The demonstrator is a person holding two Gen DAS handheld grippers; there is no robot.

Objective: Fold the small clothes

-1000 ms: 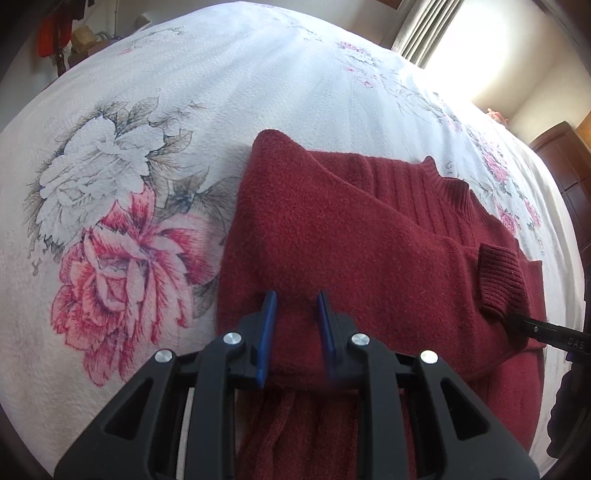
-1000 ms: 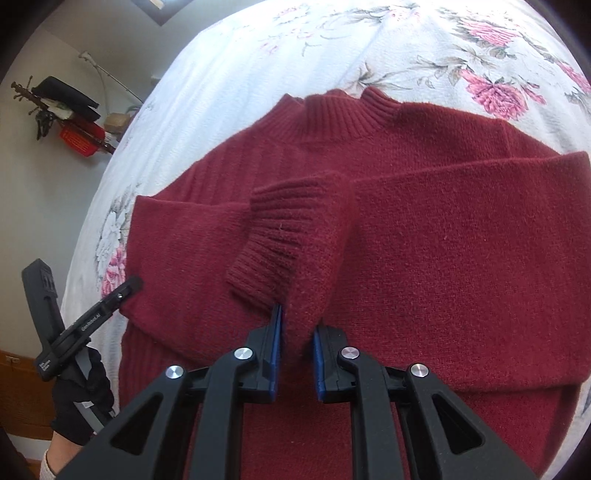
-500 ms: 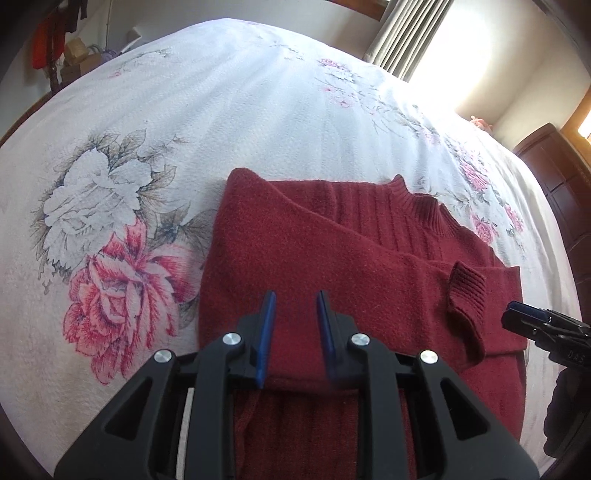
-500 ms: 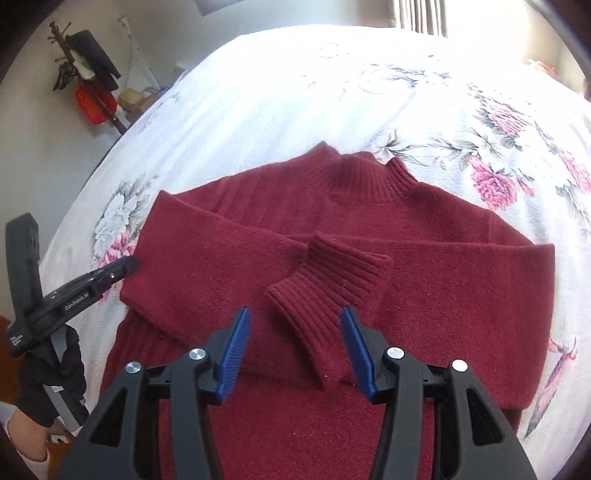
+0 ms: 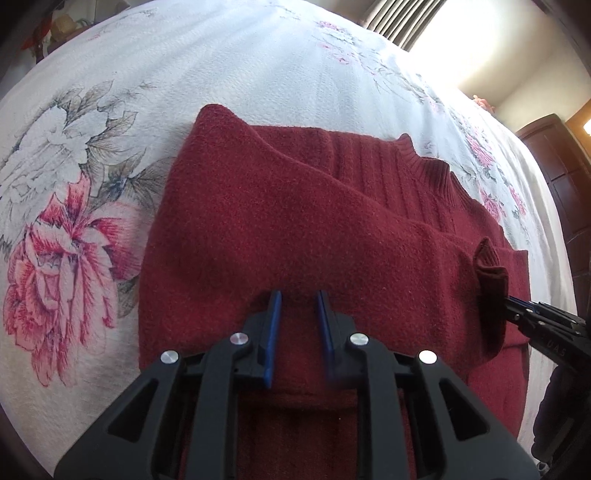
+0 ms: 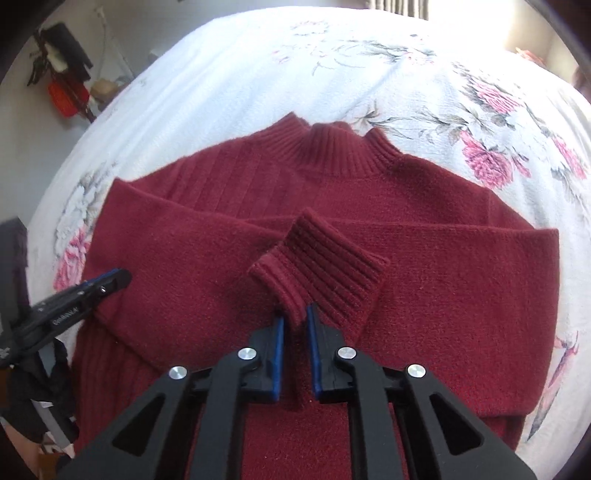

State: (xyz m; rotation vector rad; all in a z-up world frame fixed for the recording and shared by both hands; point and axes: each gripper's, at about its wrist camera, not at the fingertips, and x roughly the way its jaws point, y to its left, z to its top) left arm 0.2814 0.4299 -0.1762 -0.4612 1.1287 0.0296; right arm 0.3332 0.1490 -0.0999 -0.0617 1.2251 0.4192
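A dark red knitted sweater [image 5: 295, 221] [image 6: 443, 277] lies flat on the floral bedspread, collar away from me, with both sleeves folded across the chest. My right gripper [image 6: 295, 317] is shut on the near corner of the ribbed cuff [image 6: 321, 266] of the top sleeve. In the left wrist view that cuff [image 5: 487, 266] stands bunched up at the right gripper [image 5: 517, 306]. My left gripper [image 5: 298, 299] hovers open over the lower edge of the folded sleeve at the sweater's left side, with nothing between its fingers. It also shows in the right wrist view as the left gripper [image 6: 110, 278].
The white bedspread [image 5: 184, 74] [image 6: 258, 66] with pink and grey flowers reaches well beyond the sweater on all sides. A dark wooden cabinet [image 5: 554, 155] and curtains [image 5: 399, 18] stand past the far side. A coat rack with a red item [image 6: 62, 85] is by the wall.
My right gripper let go of the cuff, opened wide and drew back, then came in again and shut on the cuff's near corner. The left gripper kept its place over the sleeve.
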